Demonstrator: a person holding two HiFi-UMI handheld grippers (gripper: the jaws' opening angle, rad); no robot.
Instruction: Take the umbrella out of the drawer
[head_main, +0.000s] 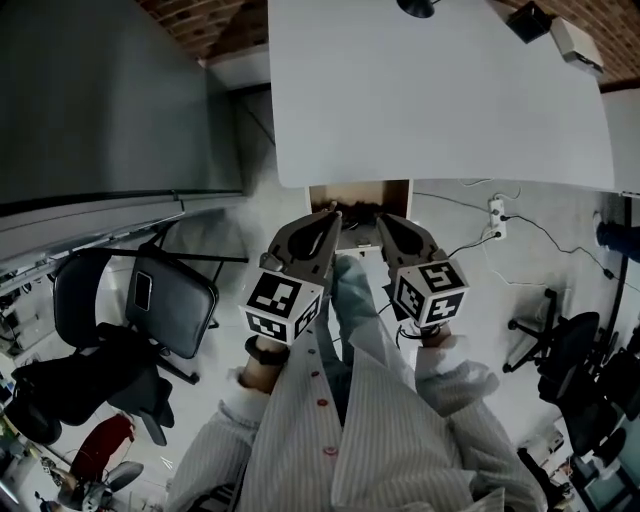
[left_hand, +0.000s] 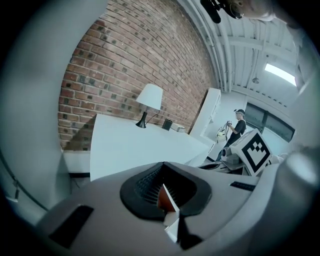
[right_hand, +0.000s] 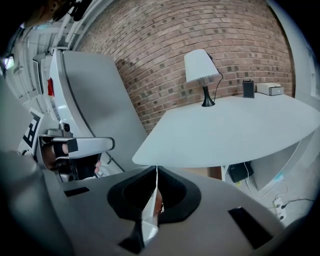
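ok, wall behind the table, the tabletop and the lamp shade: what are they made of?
Wall: exposed red brick, matte, mortar joints visible. Tabletop: smooth white, low sheen, likely laminate or painted board. Lamp shade: plain matte white, probably fabric or paper; too small to tell.

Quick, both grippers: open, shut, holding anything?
Left gripper: jaws closed, nothing held.
Right gripper: jaws closed, nothing held.

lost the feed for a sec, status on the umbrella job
Left gripper and right gripper both shut, empty. No umbrella in sight; wooden unit under the table not yet reached. Nothing seen in the way.
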